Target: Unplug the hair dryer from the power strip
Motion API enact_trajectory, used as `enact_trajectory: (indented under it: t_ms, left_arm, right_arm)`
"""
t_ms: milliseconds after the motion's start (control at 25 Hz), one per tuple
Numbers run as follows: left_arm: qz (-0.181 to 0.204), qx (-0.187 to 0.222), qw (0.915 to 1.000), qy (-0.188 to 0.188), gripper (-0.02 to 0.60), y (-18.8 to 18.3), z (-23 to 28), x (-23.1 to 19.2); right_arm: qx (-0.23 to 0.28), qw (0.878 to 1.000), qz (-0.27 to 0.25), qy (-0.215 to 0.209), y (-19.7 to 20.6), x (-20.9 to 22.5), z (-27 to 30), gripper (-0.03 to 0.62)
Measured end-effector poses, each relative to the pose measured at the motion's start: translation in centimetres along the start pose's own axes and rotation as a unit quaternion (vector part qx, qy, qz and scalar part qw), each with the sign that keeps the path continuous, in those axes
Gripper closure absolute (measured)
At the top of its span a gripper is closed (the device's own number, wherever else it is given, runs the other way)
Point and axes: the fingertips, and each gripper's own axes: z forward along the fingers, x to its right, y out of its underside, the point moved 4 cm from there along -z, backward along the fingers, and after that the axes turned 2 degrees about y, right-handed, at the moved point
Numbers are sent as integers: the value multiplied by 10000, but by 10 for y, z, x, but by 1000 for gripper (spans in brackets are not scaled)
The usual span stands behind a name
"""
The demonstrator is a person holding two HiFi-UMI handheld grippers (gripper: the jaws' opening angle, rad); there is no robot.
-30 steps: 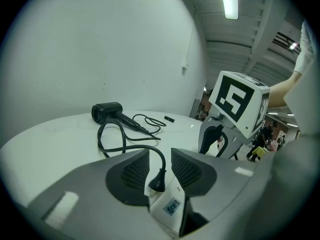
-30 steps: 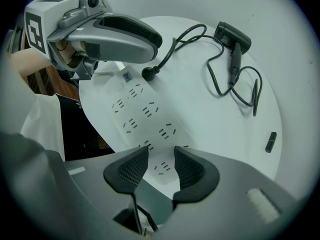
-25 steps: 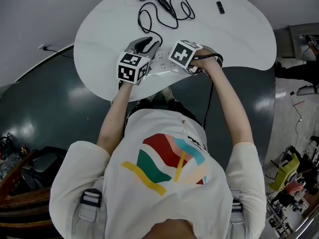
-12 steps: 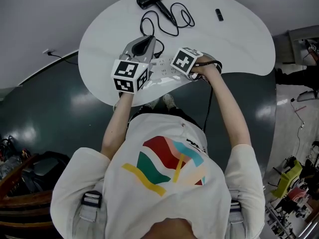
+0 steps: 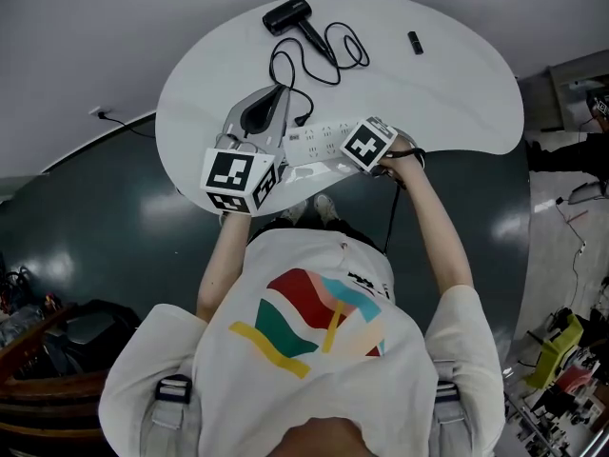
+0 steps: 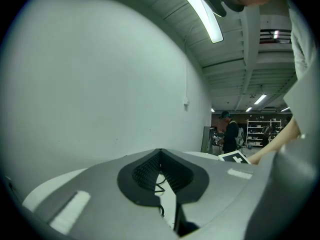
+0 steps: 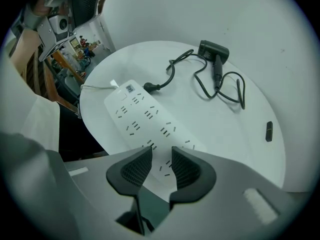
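The black hair dryer (image 5: 285,14) (image 7: 214,51) lies at the far side of the white table (image 5: 447,93), its cord (image 7: 220,91) looped beside it. Its plug (image 7: 150,87) rests on the tabletop just off the white power strip (image 5: 319,141) (image 7: 135,111), out of any socket. My left gripper (image 5: 281,95) (image 6: 160,154) hangs above the table left of the strip, shut and empty. My right gripper (image 7: 161,156), under its marker cube (image 5: 369,144), points straight down at the strip's near end. Its jaws have just been closing and stand apart, the strip showing in the gap.
A small black stick-shaped object (image 5: 414,42) (image 7: 269,130) lies at the table's far right. The strip's thin white lead (image 7: 95,86) runs off the left edge. Dark floor surrounds the table, with clutter at the room's edges. A person (image 6: 231,134) stands far off by shelves.
My left gripper has lifted off the power strip toward the near left, and its jaws have shut. The right gripper has stayed on the strip's end.
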Motion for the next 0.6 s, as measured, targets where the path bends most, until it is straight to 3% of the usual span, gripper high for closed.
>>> enact_trajectory:
  t_ms: [120, 200, 240, 440, 600]
  left_arm:
    - [-41, 61, 9999, -69, 581, -4, -4, -1]
    - [-72, 57, 9999, -93, 581, -5, -6, 1]
    - [-64, 49, 9999, -97, 581, -5, -7, 1]
    - [64, 90, 9999, -133, 581, -15, -7, 1]
    - [130, 160, 9996, -211, 581, -24, -7, 1]
  right_arm:
    - [203, 9997, 118, 22, 1, -2, -1, 481]
    - [354, 9991, 234, 99, 2, -8, -2, 568]
    - [437, 9984, 309, 166, 3, -11, -2, 580]
    - [1083, 9905, 770, 364, -15, -12, -24, 579]
    - [1978, 9711, 1077, 786, -43, 9, -72, 580]
